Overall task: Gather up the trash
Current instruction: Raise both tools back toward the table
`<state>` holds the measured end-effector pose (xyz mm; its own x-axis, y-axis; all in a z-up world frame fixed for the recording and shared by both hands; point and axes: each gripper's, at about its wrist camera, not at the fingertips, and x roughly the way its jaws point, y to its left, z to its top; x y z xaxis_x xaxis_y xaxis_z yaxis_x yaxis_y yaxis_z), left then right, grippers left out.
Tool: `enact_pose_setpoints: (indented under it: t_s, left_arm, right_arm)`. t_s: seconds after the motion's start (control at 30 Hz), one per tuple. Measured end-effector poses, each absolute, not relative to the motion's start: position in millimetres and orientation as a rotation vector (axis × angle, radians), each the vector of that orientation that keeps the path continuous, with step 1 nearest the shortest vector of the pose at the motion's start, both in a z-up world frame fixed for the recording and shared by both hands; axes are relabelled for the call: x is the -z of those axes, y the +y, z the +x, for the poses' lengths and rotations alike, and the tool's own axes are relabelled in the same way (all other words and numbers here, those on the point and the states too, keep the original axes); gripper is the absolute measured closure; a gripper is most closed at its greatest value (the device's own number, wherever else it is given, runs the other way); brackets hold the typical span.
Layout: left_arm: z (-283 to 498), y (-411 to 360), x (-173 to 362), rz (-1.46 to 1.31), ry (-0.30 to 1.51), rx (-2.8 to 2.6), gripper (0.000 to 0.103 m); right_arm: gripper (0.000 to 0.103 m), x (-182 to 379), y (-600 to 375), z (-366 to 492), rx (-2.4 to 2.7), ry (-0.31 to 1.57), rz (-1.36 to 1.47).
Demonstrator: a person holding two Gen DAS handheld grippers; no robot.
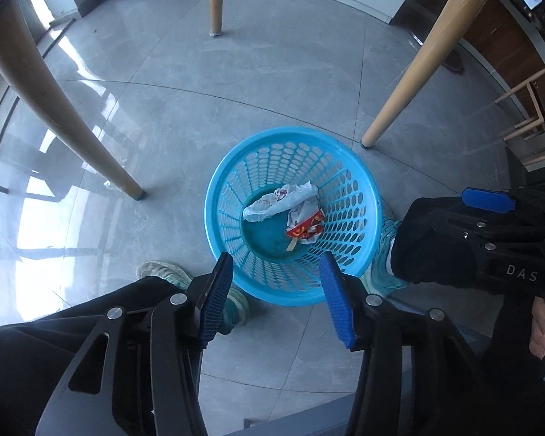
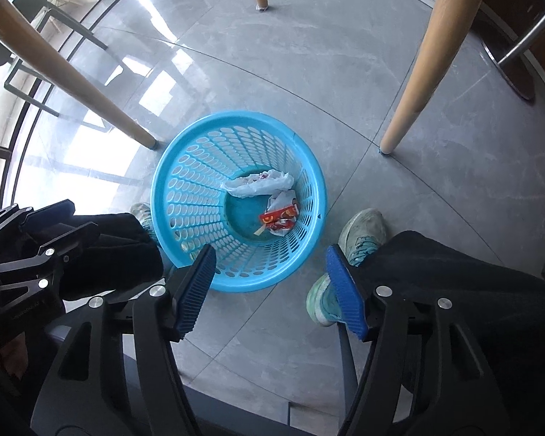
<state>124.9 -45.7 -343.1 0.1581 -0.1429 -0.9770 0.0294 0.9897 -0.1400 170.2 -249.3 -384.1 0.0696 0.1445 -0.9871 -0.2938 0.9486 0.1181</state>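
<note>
A blue perforated plastic bin stands on the grey tile floor; it also shows in the right wrist view. At its bottom lie a crumpled white wrapper and a red and yellow wrapper. My left gripper is open and empty, above the bin's near rim. My right gripper is open and empty, above the floor just right of the bin's near rim. The right gripper's body shows at the right of the left wrist view.
Three wooden table legs stand around the bin. The person's shoes and dark trouser legs flank the bin. A chair stands by the bright window on the left.
</note>
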Motion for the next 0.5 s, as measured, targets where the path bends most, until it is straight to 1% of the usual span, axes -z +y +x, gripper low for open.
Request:
enact_pose_setpoints:
  t_s: [0.1,0.33,0.4,0.5]
  left_arm:
    - [113.3,-47.9,336.2,-0.075,1.403,0.132,0.046]
    - [96.9,-42.5,310.6,-0.078,1.351,0.095,0.037]
    - [91.2,-41.4,302.3,-0.082,1.331,0.100,0.033]
    - [80.9,-42.4,289.5,-0.069,1.306,0.107,0.028]
  right_arm:
    - [0.034,365.1,-245.8,159.4,-0.348,1.414,-0.174]
    - [0.034,338.5,-257.9,146.5,-0.360,1.411,-0.144]
    - [0.025,326.8,-258.6,139.4,-0.367,1.389,-0.156]
    - [0.024,309.4,-264.3,125.5,-0.382,1.371,-0.163]
